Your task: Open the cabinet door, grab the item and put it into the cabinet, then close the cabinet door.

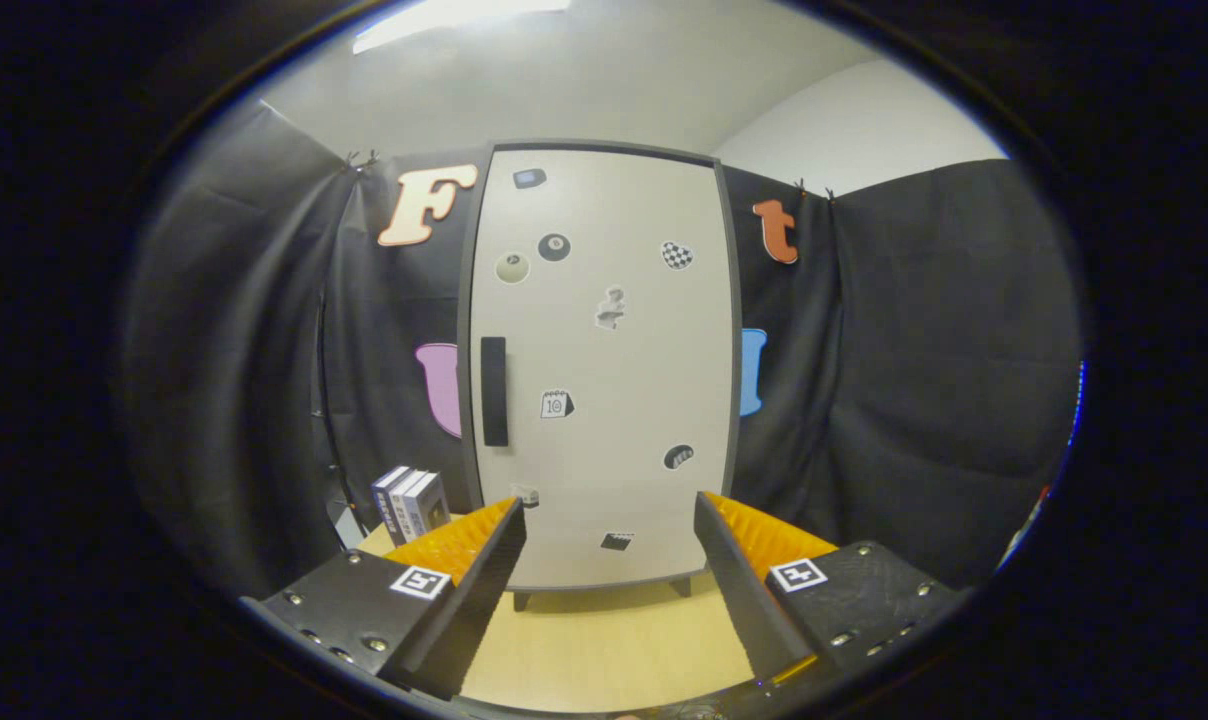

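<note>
Careful: your gripper (609, 535) gapes wide, holding nothing, before the shut cabinet door (604, 370); boxes (410, 503) stand left of it. Misjudge the slim handle (494, 390) and you'll slip off.

Bench (604, 640): you face a pale wooden top, bare in the stretch nearest you.
Booth wall (914, 360): black cloth hangs in loose folds behind and to both sides, clipped along its upper edge.
Ceiling (604, 80): plain pale grey above the cloth.
Ceiling light (454, 20): a bright strip glows overhead, above the cloth's upper edge.
Room wall (854, 125): a white patch shows over the cloth, up and to your right.
</note>
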